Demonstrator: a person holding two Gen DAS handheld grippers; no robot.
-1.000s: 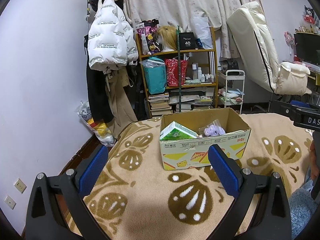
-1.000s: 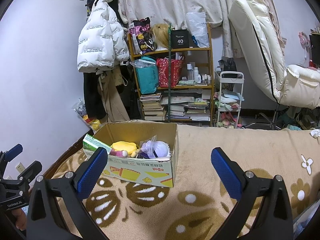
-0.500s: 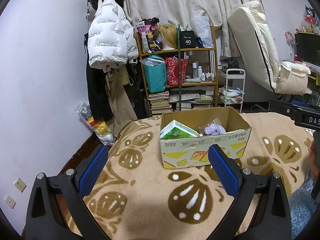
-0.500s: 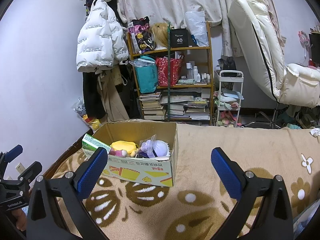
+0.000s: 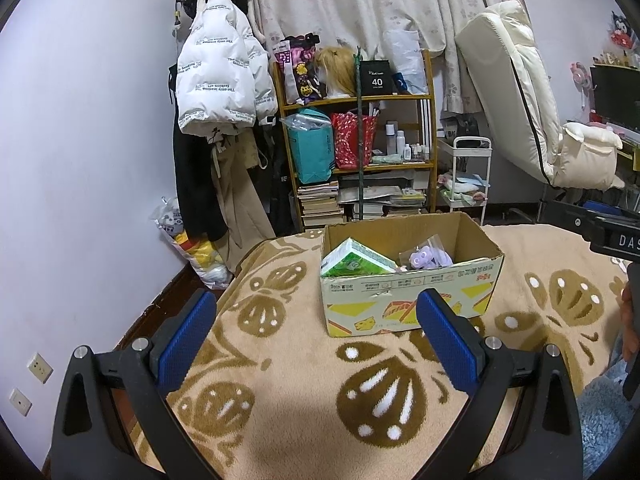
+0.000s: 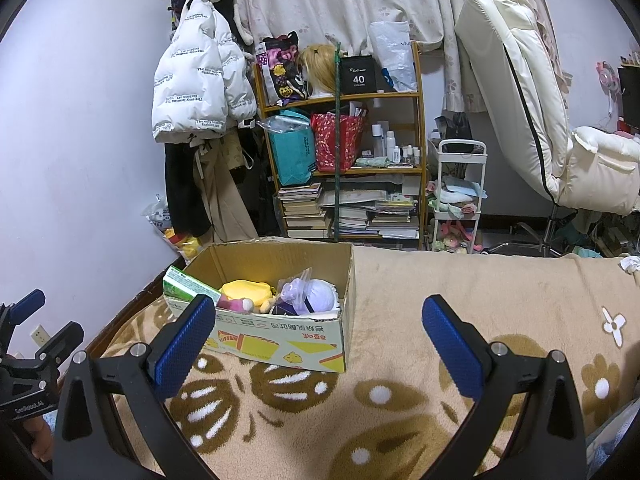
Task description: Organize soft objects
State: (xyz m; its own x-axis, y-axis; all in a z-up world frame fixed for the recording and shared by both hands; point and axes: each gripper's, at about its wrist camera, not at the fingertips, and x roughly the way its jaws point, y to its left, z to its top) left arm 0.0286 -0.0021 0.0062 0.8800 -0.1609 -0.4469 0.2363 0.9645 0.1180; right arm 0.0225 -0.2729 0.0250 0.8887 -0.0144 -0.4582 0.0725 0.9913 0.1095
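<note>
On the bed's blanket [image 5: 280,432] we keep the cardboard box [image 6: 280,344] open-topped so plush toys [image 6: 316,300] gather inside; left hand-held gripper [image 5: 316,332] and right hand-held gripper [image 6: 316,340] hover spread, holding nothing

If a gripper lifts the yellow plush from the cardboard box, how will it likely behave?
The yellow plush looks padded, so it is probably light and would squash between the fingers. It may sag. It lies against a pink toy in the cardboard box, which could shift.
</note>
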